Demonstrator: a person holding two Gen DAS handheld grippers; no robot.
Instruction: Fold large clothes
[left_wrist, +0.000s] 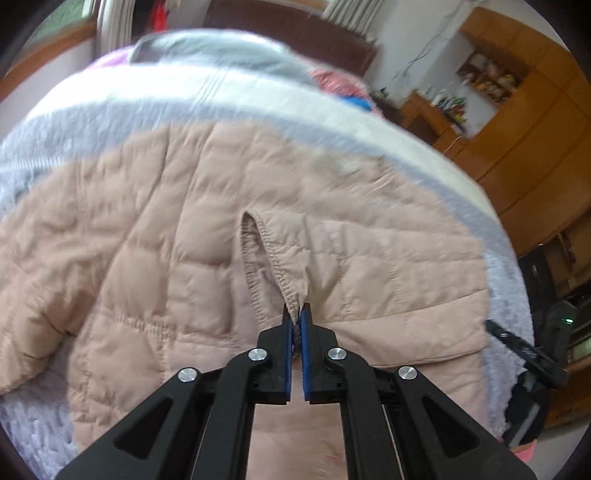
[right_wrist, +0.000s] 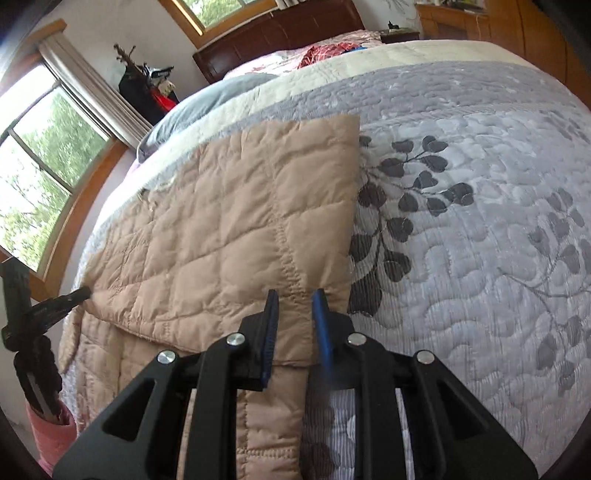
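My left hand-held gripper: low centre of the left wrist view, blue pads pressed together on a stitched hem of the pink quilted jacket, the cloth drawn up into a taut peak.
My right hand-held gripper: low centre of the right wrist view, jaws parted a little, holding nothing, above the jacket's right edge.
Jacket: spread flat on the bed's grey quilt, filling the middle of the left view; in the right view it lies left of centre, one layer folded over another, its straight edge beside the dark leaf print.
Quilt's cream band: beyond the jacket, across the upper frame.
Headboard: dark wood, top centre of the right view.
Window: upper left of the right view, green trees outside.
Wooden cabinets: right side of the left view.
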